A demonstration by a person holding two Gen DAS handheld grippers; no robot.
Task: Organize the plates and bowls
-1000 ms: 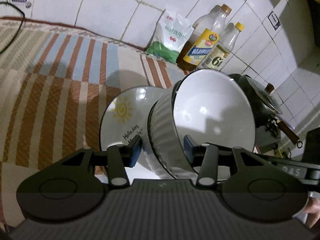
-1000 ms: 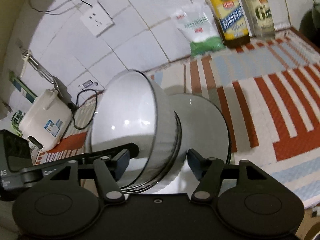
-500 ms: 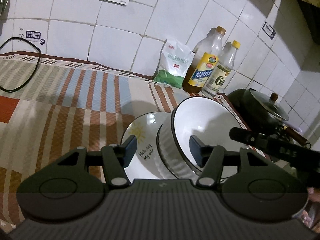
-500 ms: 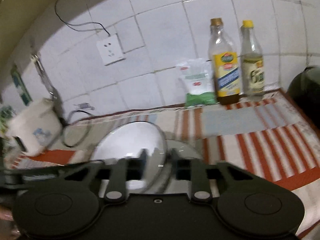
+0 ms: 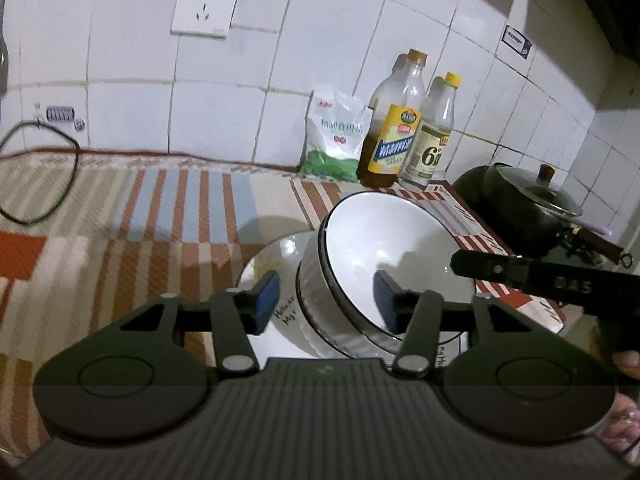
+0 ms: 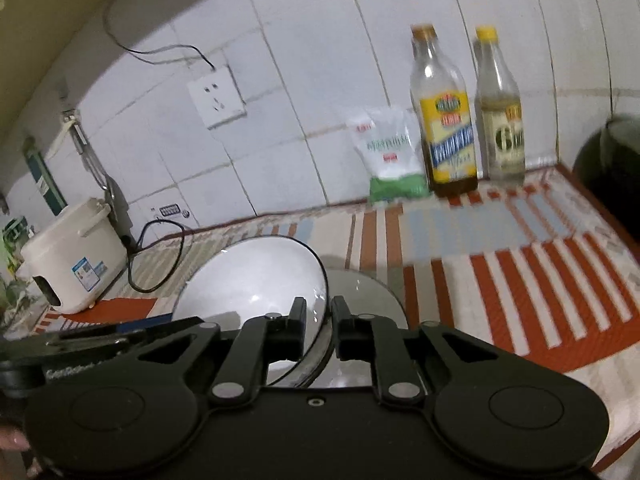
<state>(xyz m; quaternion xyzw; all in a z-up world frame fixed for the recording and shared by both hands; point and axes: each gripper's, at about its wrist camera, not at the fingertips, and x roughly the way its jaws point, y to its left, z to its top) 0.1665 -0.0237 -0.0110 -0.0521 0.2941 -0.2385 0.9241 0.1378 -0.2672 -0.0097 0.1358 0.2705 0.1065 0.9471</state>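
A white ribbed bowl with a dark rim (image 5: 384, 248) stands tilted on its side on a white plate (image 5: 276, 252) with a sun drawing and writing. My left gripper (image 5: 325, 300) is open. Its left blue pad stands clear of the bowl's outer wall and its right pad is inside the bowl. In the right wrist view the bowl (image 6: 248, 280) tips over the plate (image 6: 368, 292). My right gripper (image 6: 319, 320) pinches the bowl's rim; its jaws are opening slightly with the rim still between them. One of its fingers (image 5: 500, 270) reaches in from the right.
Striped mat (image 5: 160, 216) covers the counter. Against the tiled wall stand a salt bag (image 5: 334, 136) and two bottles (image 5: 396, 132). A lidded black wok (image 5: 528, 200) sits at the right. A rice cooker (image 6: 72, 256) and its cord (image 5: 48, 176) lie to the left.
Both grippers have risen and drawn back, so the bowl looks smaller. The right jaws went from wide apart to narrow on the bowl's rim. The left jaws widened a little.
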